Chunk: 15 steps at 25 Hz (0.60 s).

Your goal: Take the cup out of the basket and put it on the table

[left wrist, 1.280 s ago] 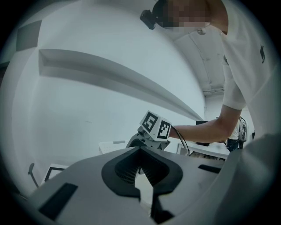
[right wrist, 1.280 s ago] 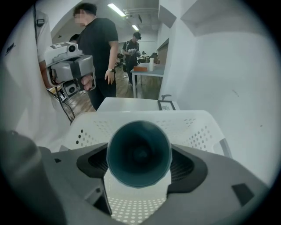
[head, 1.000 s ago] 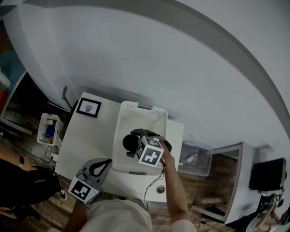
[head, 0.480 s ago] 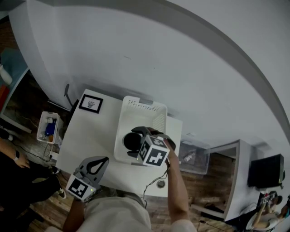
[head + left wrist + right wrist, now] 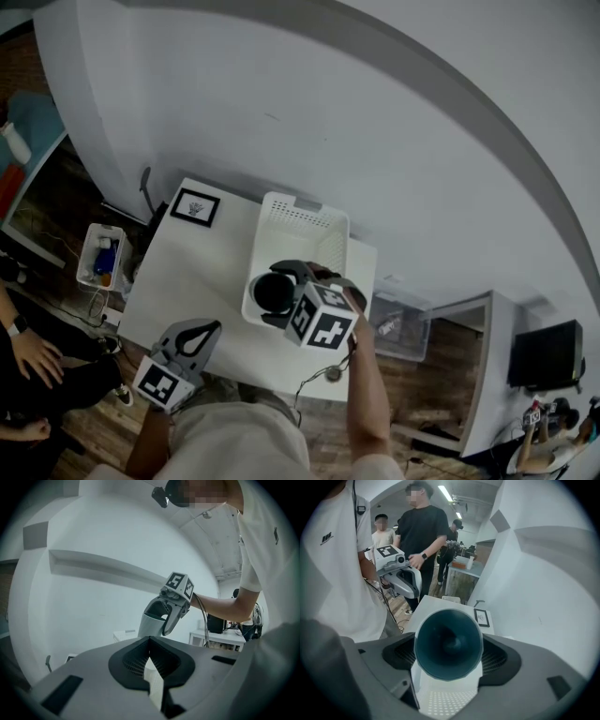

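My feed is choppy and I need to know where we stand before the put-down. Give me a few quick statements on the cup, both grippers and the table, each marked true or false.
1. The right gripper is closed on the cup. True.
2. The cup stands on the table. False: it is held in the air, over the near end of the basket in the head view.
3. The left gripper holds the basket's rim. False: its jaws are together on nothing, near the table's front edge.
4. A framed picture lies on the table, left of the basket. True.
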Each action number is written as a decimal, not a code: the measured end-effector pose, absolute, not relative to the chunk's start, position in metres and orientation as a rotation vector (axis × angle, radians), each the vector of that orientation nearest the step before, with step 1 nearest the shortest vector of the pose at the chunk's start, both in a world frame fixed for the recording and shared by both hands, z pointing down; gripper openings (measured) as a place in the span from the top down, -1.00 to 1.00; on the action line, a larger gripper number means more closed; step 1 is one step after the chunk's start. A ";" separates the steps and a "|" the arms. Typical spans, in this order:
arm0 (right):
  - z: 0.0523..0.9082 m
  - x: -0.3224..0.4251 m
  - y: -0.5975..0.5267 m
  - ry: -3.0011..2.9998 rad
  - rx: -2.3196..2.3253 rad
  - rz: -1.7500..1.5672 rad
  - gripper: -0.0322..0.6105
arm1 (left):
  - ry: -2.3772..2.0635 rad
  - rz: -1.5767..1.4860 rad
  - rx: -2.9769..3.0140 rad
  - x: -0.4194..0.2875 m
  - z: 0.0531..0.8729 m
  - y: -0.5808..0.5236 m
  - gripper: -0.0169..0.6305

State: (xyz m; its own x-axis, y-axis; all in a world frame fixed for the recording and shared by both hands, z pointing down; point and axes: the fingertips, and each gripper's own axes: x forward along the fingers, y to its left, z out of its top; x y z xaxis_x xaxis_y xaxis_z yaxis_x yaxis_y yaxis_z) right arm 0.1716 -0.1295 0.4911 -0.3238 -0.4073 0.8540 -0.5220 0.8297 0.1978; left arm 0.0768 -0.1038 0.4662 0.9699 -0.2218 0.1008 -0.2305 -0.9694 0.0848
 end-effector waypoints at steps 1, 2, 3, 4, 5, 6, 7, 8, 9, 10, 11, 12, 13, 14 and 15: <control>0.488 0.168 -0.129 -1.963 0.688 0.127 -0.33 | -0.353 0.140 3.024 0.074 0.466 -0.104 0.94; 0.485 0.163 -0.129 -1.970 0.685 0.117 -0.33 | -0.359 0.142 3.024 0.071 0.466 -0.104 0.94; 0.482 0.158 -0.128 -1.978 0.681 0.108 -0.33 | -0.366 0.144 3.022 0.068 0.467 -0.103 0.94; 0.480 0.153 -0.128 -1.986 0.675 0.100 -0.33 | -0.374 0.146 3.020 0.065 0.467 -0.103 0.94; 0.479 0.147 -0.128 -1.994 0.668 0.093 -0.32 | -0.382 0.149 3.019 0.062 0.467 -0.103 0.94; 0.479 0.142 -0.128 -2.000 0.660 0.088 -0.33 | -0.390 0.151 3.019 0.058 0.468 -0.103 0.94; 0.480 0.138 -0.129 -2.003 0.652 0.086 -0.33 | -0.398 0.151 3.019 0.055 0.468 -0.104 0.94; 0.482 0.133 -0.130 -2.006 0.642 0.085 -0.33 | -0.407 0.149 3.017 0.053 0.468 -0.104 0.94; 0.484 0.128 -0.130 -2.008 0.631 0.082 -0.33 | -0.417 0.148 3.012 0.050 0.469 -0.104 0.94; 0.485 0.123 -0.131 -2.012 0.620 0.079 -0.33 | -0.428 0.150 3.008 0.046 0.469 -0.105 0.94; 0.487 0.118 -0.132 -2.017 0.611 0.076 -0.33 | -0.439 0.153 3.005 0.043 0.470 -0.105 0.94; 0.488 0.113 -0.133 -2.022 0.602 0.074 -0.33 | -0.449 0.155 3.004 0.040 0.470 -0.106 0.94; 0.489 0.108 -0.134 -2.028 0.592 0.073 -0.33 | -0.460 0.156 3.003 0.037 0.470 -0.107 0.94; 0.490 0.104 -0.135 -2.034 0.582 0.071 -0.33 | -0.471 0.156 3.002 0.033 0.470 -0.108 0.94; 0.492 0.099 -0.135 -2.040 0.571 0.069 -0.33 | -0.482 0.158 2.999 0.030 0.471 -0.108 0.94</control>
State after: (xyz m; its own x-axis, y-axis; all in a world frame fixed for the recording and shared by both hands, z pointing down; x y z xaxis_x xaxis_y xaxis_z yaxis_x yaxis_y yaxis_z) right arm 0.0990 -0.1353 0.4916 -0.4108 -0.3667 0.8347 -0.4224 0.8879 0.1822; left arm 0.0302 -0.1084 0.4713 0.9446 -0.3065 0.1177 -0.3169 -0.9449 0.0817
